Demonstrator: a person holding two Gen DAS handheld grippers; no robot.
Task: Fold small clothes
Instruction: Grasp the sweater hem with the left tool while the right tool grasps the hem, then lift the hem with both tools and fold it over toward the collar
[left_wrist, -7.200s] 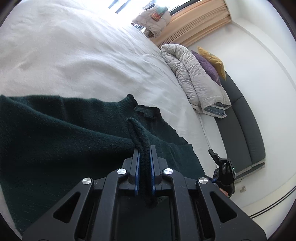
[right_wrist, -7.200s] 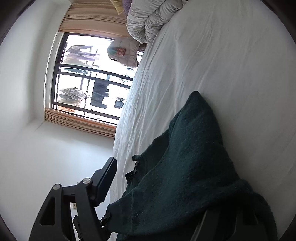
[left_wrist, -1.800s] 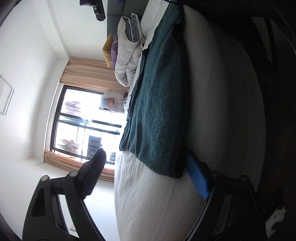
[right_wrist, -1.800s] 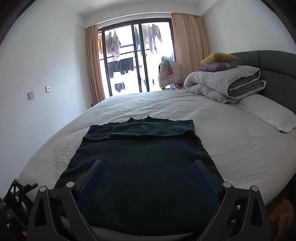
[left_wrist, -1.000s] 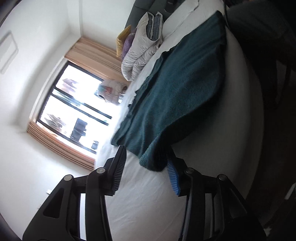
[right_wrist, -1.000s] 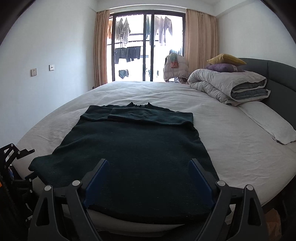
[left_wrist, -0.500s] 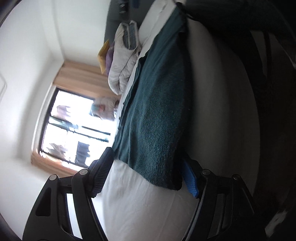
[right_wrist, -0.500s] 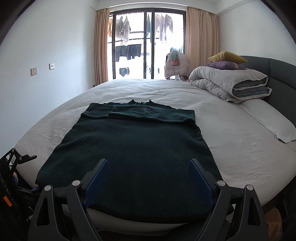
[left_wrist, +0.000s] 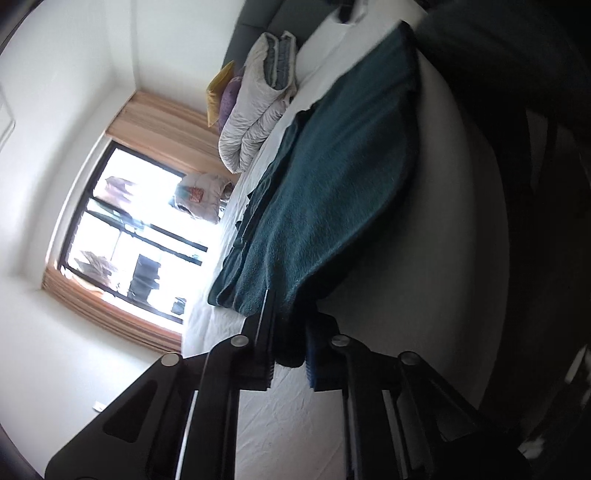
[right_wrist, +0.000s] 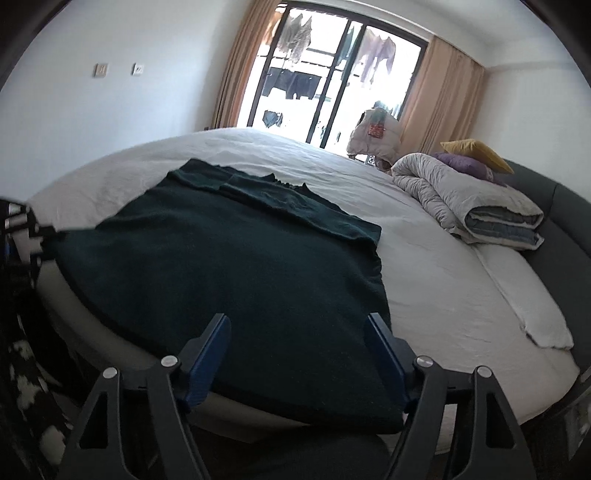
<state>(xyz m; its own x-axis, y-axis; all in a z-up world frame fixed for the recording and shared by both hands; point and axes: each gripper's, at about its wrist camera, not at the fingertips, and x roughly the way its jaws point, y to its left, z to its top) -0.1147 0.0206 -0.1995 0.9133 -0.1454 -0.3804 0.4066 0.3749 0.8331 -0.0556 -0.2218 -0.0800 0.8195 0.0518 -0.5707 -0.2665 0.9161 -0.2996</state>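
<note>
One dark green sweater (right_wrist: 229, 266) lies flat on the bed (right_wrist: 424, 266), its hem at the near edge. The left gripper (left_wrist: 290, 345) has just closed its jaws on the sweater's corner; the right gripper (right_wrist: 297, 354), jaws open and narrowing, hovers over the hem.

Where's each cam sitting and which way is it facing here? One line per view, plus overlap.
Left wrist: on the left gripper at the bed's near corner, rolled sideways, looking along the green sweater toward the window; its jaws, just closed, pinch the sweater's corner.
Right wrist: on the right gripper at the foot of the bed, facing the window; jaws open over the hem, closing slightly.
Shared: sweater, bed, window, folded duvet.
</note>
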